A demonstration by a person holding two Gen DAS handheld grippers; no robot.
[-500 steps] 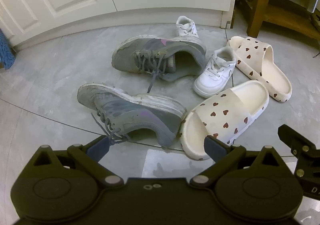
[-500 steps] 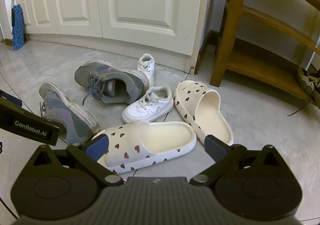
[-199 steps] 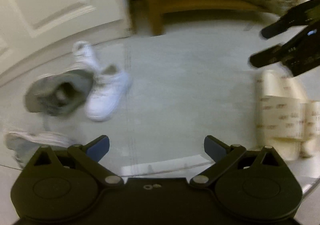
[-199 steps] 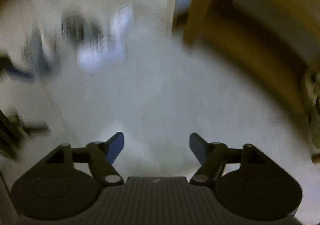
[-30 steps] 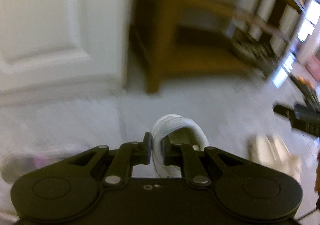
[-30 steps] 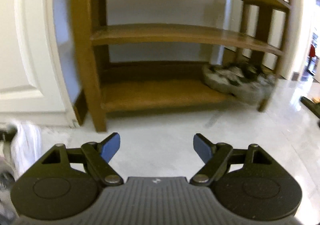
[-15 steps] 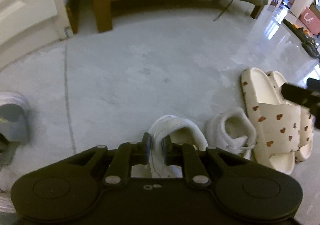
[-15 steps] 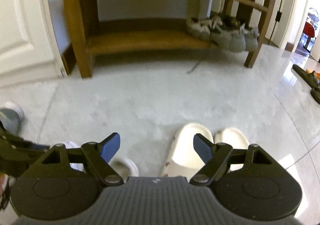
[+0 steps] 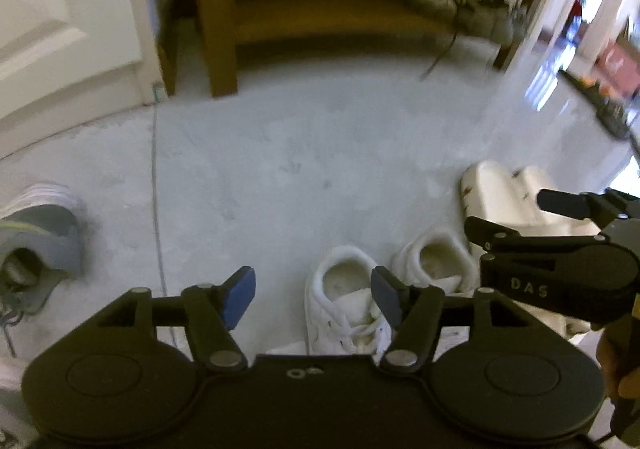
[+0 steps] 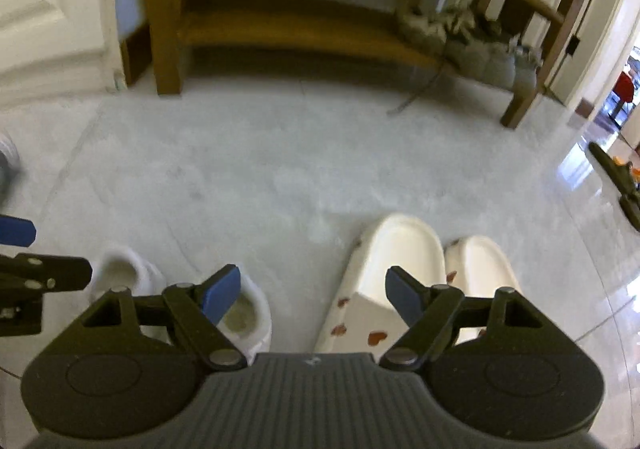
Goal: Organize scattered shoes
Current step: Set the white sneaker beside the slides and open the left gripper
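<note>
The left hand-held gripper (image 9: 314, 299) hangs low over the floor (image 9: 280, 169) with its fingers spread and nothing between them. A small white sneaker (image 9: 344, 309) stands just ahead of it, beside its twin (image 9: 436, 261). The right hand-held gripper (image 10: 312, 295) is likewise spread and empty, above a pair of cream slippers with heart prints (image 10: 396, 257) lined up side by side. A grey trainer (image 9: 36, 249) lies well apart at the far left, not yet in the row. A wooden shoe rack (image 10: 280, 29) stands behind. Risk, as a judgement: the left gripper's right finger sits very near the sneaker's collar, so pulling away carelessly could snag and tip it, spoiling the neat pairing. Swinging left for the trainer might also clip the sneakers.
</note>
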